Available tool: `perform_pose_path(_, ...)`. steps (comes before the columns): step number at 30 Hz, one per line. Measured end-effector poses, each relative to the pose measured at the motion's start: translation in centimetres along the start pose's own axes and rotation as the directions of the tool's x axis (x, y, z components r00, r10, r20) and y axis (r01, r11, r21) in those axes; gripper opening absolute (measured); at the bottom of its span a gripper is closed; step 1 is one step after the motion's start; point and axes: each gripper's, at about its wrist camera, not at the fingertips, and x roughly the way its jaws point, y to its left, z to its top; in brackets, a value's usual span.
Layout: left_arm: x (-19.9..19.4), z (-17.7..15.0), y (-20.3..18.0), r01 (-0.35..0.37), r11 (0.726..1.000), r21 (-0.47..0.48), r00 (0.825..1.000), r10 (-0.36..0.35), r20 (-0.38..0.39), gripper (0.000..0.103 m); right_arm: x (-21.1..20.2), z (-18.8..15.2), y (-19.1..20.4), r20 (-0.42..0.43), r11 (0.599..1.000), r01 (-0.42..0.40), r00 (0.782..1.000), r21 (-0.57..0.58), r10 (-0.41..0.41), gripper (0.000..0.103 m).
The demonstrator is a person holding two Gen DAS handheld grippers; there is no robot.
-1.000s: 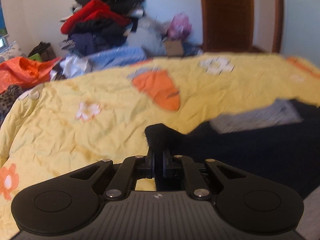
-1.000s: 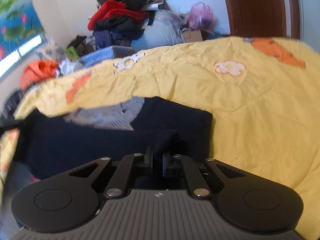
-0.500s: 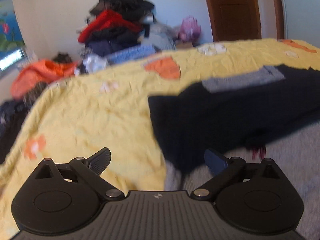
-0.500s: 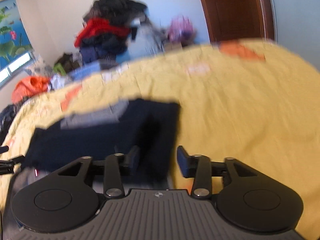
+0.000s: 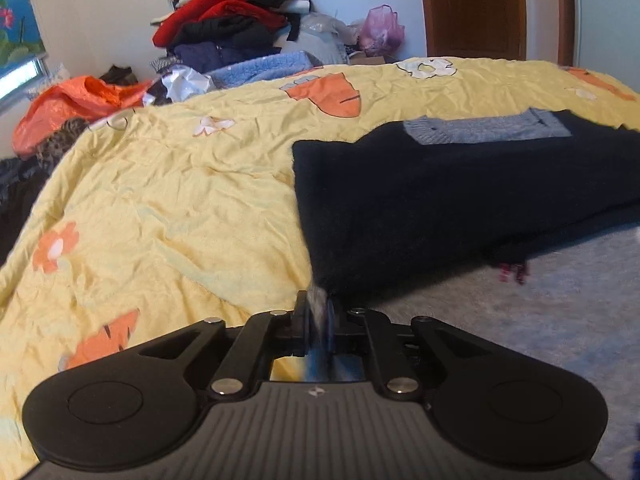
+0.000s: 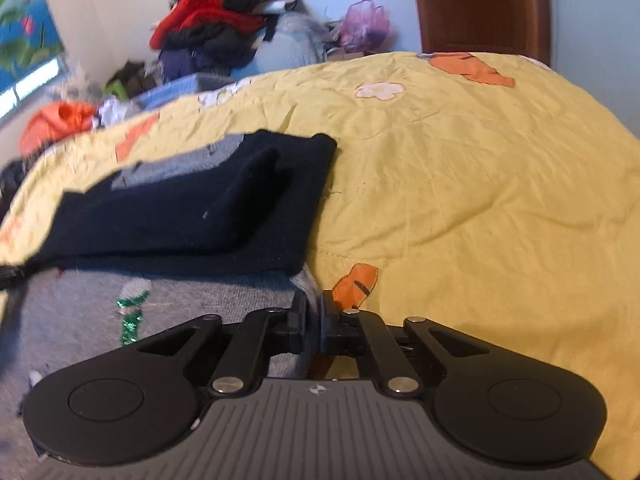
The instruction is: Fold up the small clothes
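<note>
My left gripper (image 5: 318, 312) had just closed on the near left corner of the grey garment (image 5: 540, 304), a sliver of grey cloth pinched between its pads at the six o'clock edge of the left wrist view. My right gripper (image 6: 314, 312) had likewise just closed, its jaws nearly together with the grey garment's (image 6: 192, 304) near right corner between them; that view was blurred, so the clamp there looked likely rather than certain. The grey garment, with green sequins (image 6: 132, 312) on its front, lay flat on the yellow flowered bedspread (image 5: 168, 200), spreading toward four o'clock from my left tongs and toward nine o'clock from my right. A folded dark navy garment (image 5: 440, 200) with a grey knit panel (image 5: 488, 130) rested on its far half, at about one o'clock from my left tongs and ten o'clock from my right. Beyond the bed, at eleven o'clock, a heap of clothes (image 5: 232, 20) topped with red and black stood against the wall, an orange bag (image 5: 76, 100) lay at ten o'clock, and a brown wooden door (image 5: 476, 8) stood at one o'clock.
</note>
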Motion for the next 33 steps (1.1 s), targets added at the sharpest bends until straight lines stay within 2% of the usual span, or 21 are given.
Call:
perform_pose_path(1,-0.6,-0.2,0.2,0.038,0.999,-0.025,0.999,-0.039,-0.036,0.016,-0.6,-0.2,-0.3,0.000,0.999,-0.020,1.000,0.050,0.020,0.032)
perform_pose_path(2,-1.4,-0.7,0.6,0.084,0.995,-0.057,0.994,-0.087,-0.061,0.025,-1.4,-0.6,-0.6,-0.002,0.993,-0.049,0.999,0.105,0.050,0.051)
perform_pose_path(3,-2.2,-1.6,1.2,0.137,0.985,-0.105,0.987,-0.145,-0.073,0.047,-2.3,-1.3,-0.9,0.000,0.985,-0.093,0.996,0.142,0.094,0.059)
perform_pose_path(4,-3.0,-2.6,2.1,0.194,0.967,-0.163,0.975,-0.208,-0.077,0.064,-3.1,-2.0,-1.1,-0.004,0.977,-0.135,0.991,0.163,0.137,0.059)
perform_pose_path(5,-3.6,-3.8,3.0,0.251,0.941,-0.229,0.959,-0.273,-0.071,0.091,-3.8,-2.8,-1.3,-0.019,0.969,-0.166,0.985,0.183,0.172,0.059)
perform_pose_path(7,-4.4,-6.1,4.9,0.335,0.872,-0.357,0.930,-0.367,-0.025,0.093,-4.5,-4.4,-1.8,-0.061,0.950,-0.209,0.972,0.230,0.229,0.058)
perform_pose_path(8,-4.9,-6.8,5.3,0.346,0.856,-0.384,0.926,-0.377,-0.007,0.092,-4.8,-5.0,-1.9,-0.064,0.945,-0.225,0.967,0.237,0.246,0.054)
perform_pose_path(9,-5.2,-7.2,5.5,0.350,0.853,-0.387,0.925,-0.380,0.001,0.084,-5.0,-5.4,-1.8,-0.063,0.942,-0.233,0.965,0.240,0.254,0.042)
perform_pose_path(10,-5.4,-7.3,5.4,0.327,0.869,-0.372,0.935,-0.354,-0.004,0.074,-4.9,-5.6,-1.7,-0.076,0.943,-0.224,0.965,0.244,0.249,0.029)
perform_pose_path(11,-5.6,-7.3,5.1,0.282,0.897,-0.342,0.952,-0.307,-0.020,0.038,-4.6,-5.7,-1.5,-0.103,0.950,-0.200,0.968,0.238,0.229,0.008)
perform_pose_path(12,-5.6,-7.2,5.0,0.235,0.920,-0.314,0.964,-0.263,-0.049,0.003,-4.5,-5.8,-1.2,-0.106,0.958,-0.192,0.970,0.214,0.218,0.008)
perform_pose_path(14,-5.4,-7.2,6.1,0.243,0.913,-0.328,0.957,-0.280,-0.071,0.003,-4.8,-5.7,-0.5,-0.113,0.972,-0.164,0.976,0.166,0.184,0.008)
perform_pose_path(18,-5.7,-7.4,7.1,0.202,0.937,-0.284,0.970,-0.232,-0.075,0.003,-6.0,-6.1,-2.4,-0.091,0.979,-0.112,0.987,0.172,0.129,0.007)
perform_pose_path(22,-6.3,-8.1,8.1,0.236,0.895,-0.377,0.954,-0.287,-0.084,0.005,-6.2,-6.9,-2.9,-0.051,0.961,-0.131,0.988,0.244,0.148,0.012)
perform_pose_path(24,-7.2,-9.1,8.3,0.300,0.849,-0.436,0.920,-0.378,-0.104,0.016,-7.2,-7.4,-2.6,-0.054,0.949,-0.152,0.983,0.275,0.173,0.041)
perform_pose_path(25,-7.6,-9.9,8.2,0.338,0.819,-0.463,0.897,-0.429,-0.105,0.022,-7.8,-7.9,-2.4,-0.057,0.941,-0.187,0.976,0.281,0.211,0.047)
perform_pose_path(26,-8.3,-10.8,8.2,0.381,0.788,-0.484,0.875,-0.476,-0.086,0.038,-8.5,-8.5,-2.2,-0.069,0.932,-0.221,0.966,0.287,0.250,0.055)
perform_pose_path(27,-9.1,-11.8,8.2,0.419,0.758,-0.500,0.853,-0.517,-0.069,0.059,-9.0,-9.3,-2.0,-0.093,0.922,-0.248,0.954,0.297,0.286,0.055)
perform_pose_path(29,-10.4,-13.5,7.9,0.483,0.704,-0.520,0.809,-0.586,-0.041,0.076,-9.9,-11.1,-1.8,-0.131,0.903,-0.294,0.928,0.312,0.348,0.053)
perform_pose_path(31,-11.1,-15.1,7.8,0.531,0.635,-0.562,0.758,-0.652,-0.020,0.076,-10.7,-12.6,-2.1,-0.150,0.863,-0.342,0.896,0.372,0.419,0.053)
perform_pose_path(33,-11.1,-16.6,7.8,0.569,0.537,-0.623,0.687,-0.727,0.001,0.076,-11.0,-13.8,-2.2,-0.163,0.820,-0.385,0.858,0.422,0.487,0.053)
